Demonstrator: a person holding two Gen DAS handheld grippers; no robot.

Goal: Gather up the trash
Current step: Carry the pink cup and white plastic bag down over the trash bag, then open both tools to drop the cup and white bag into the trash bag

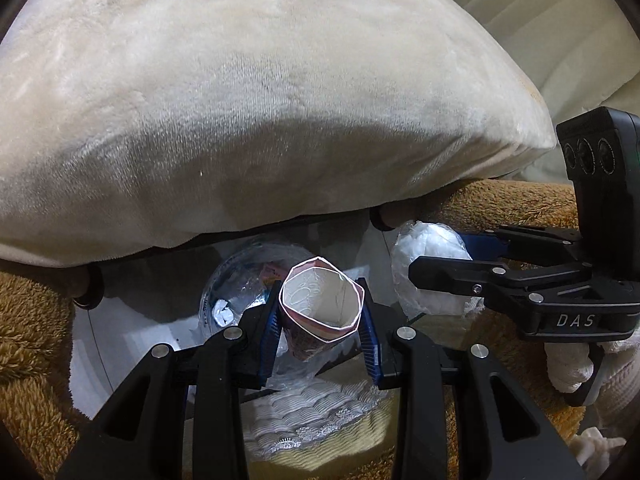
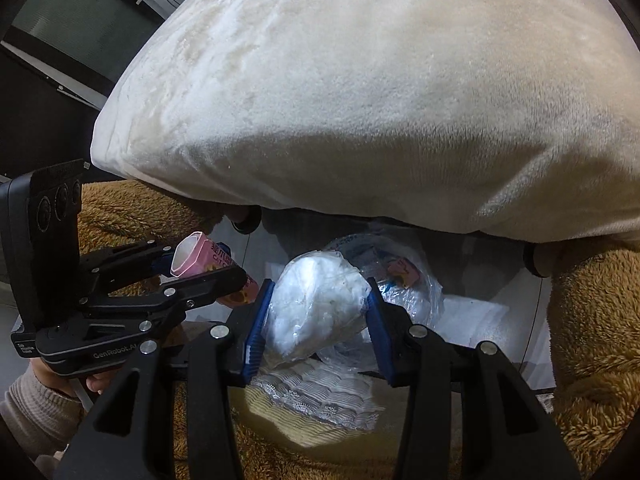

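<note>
Meanwhile, left hand-held gripper [image 1: 322, 326] clamps a pink carton [image 1: 320, 304]; right hand-held gripper [image 2: 318, 322] clamps a plastic wad [image 2: 316, 312].

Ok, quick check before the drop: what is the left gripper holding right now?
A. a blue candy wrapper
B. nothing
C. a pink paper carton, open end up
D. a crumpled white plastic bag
C. The left gripper is shut on the pink paper carton, its blue pads pressing both sides and its open end facing the camera; the crumpled white plastic bag is in the right gripper.
</note>
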